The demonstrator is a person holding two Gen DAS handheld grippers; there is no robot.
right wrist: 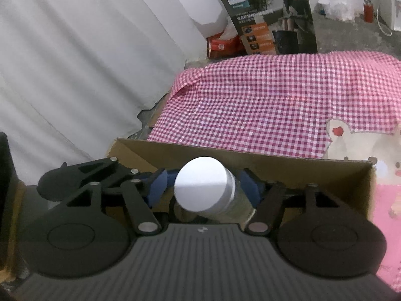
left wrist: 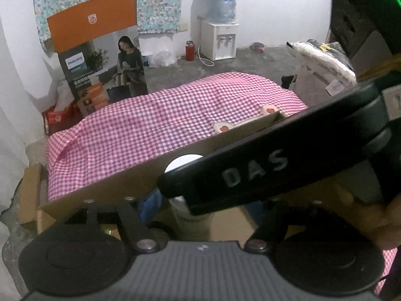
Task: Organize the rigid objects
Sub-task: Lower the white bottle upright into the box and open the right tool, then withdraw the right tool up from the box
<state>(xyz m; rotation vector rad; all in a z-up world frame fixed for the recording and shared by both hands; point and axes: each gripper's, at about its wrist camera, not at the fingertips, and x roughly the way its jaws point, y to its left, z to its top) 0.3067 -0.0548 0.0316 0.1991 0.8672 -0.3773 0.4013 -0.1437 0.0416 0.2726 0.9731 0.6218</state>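
Observation:
A white-capped cylindrical bottle (right wrist: 204, 188) stands between the blue pads (right wrist: 160, 185) of my right gripper (right wrist: 205, 188), which is shut on it over an open cardboard box (right wrist: 275, 163). The bottle's white cap (left wrist: 181, 164) also shows in the left wrist view, half hidden behind the black body of the other gripper marked DAS (left wrist: 263, 165). My left gripper (left wrist: 198, 200) hangs over the same box (left wrist: 125, 183); one blue pad (left wrist: 150, 200) shows, the other is hidden, so its state is unclear.
The box sits on a table with a pink checked cloth (right wrist: 275, 100) bearing a bear print (right wrist: 356, 145). A Philips carton (left wrist: 100, 57), a water dispenser (left wrist: 220, 25) and a red flask (left wrist: 189, 50) stand behind. A white curtain (right wrist: 75, 62) hangs left.

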